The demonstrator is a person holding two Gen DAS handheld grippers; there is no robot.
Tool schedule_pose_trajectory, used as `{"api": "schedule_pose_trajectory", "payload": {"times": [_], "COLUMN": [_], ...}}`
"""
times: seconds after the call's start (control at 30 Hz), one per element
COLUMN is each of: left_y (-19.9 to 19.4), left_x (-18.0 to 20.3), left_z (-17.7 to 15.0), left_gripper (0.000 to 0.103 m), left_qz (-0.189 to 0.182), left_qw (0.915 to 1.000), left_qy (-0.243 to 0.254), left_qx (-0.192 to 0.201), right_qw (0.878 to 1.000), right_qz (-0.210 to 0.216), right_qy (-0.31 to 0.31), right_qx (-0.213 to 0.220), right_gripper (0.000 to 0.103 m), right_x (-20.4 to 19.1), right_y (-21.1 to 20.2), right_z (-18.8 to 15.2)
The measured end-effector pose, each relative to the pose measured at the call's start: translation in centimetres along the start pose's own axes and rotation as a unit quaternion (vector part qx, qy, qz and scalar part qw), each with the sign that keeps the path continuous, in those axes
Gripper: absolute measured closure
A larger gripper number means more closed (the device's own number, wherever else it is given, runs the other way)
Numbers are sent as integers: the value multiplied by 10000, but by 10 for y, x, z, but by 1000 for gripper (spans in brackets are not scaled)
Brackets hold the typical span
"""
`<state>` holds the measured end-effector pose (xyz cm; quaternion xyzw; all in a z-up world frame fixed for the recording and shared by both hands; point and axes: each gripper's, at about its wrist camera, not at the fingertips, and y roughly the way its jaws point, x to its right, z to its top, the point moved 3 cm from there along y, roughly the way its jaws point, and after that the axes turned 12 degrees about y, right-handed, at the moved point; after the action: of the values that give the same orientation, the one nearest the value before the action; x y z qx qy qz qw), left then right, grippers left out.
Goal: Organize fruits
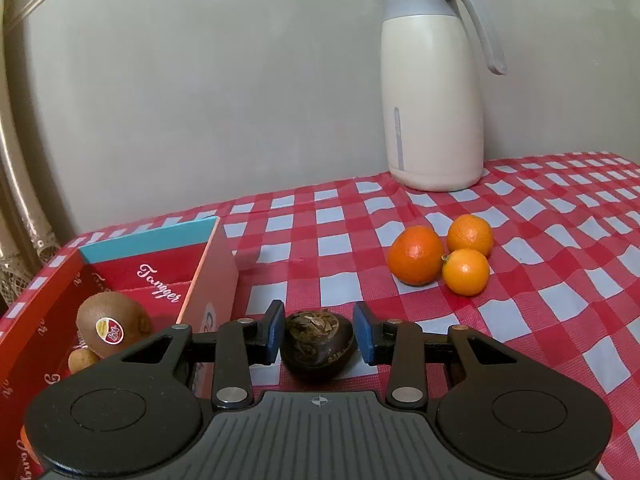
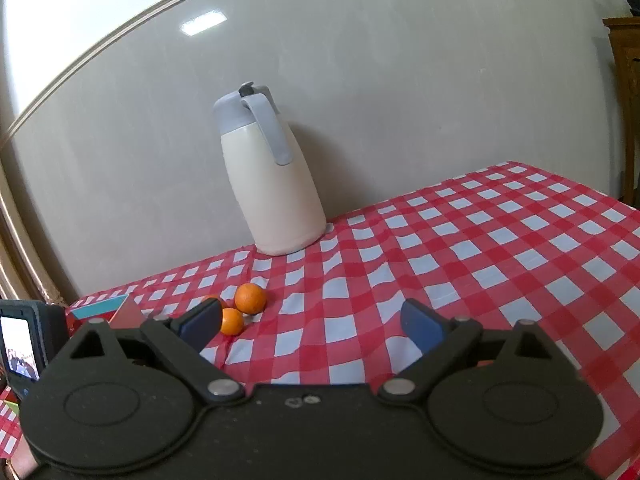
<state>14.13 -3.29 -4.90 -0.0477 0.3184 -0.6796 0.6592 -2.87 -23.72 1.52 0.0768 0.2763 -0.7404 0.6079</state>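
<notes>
A dark brown fruit [image 1: 318,346] is seen on the checked tablecloth [image 1: 560,264] directly between the pads of the left gripper [image 1: 319,334], touched on the left with a sliver of gap on the right. The red box [image 1: 36,320], printed "Tongger", lies just left; a stickered kiwi [image 1: 112,322] sits inside. The right gripper [image 2: 312,324] is held apart, empty.

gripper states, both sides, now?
Left gripper: closing around the dark brown fruit; pads not clearly pressing yet.
Right gripper: open, empty.
</notes>
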Motion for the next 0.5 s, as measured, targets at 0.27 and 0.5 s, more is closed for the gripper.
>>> {"api": "schedule_pose_trajectory", "payload": {"times": [0.27,0.5], "left_y": [5,2], "left_x": [-1,-4], "left_z": [-1,-3], "left_gripper": [56,55], "left_qz": [-14,-154], "left_qw": [9999,9997], "left_qy": [-77,-170], "left_qx": [-140,-19], "right_qw": [10000,9999], "right_qz": [35,78], "right_qy": [14,50], "right_qx": [-16,-38], "right_gripper": [7,6], "right_x": [0,2], "right_y": [1,0], "right_z": [2,1]}}
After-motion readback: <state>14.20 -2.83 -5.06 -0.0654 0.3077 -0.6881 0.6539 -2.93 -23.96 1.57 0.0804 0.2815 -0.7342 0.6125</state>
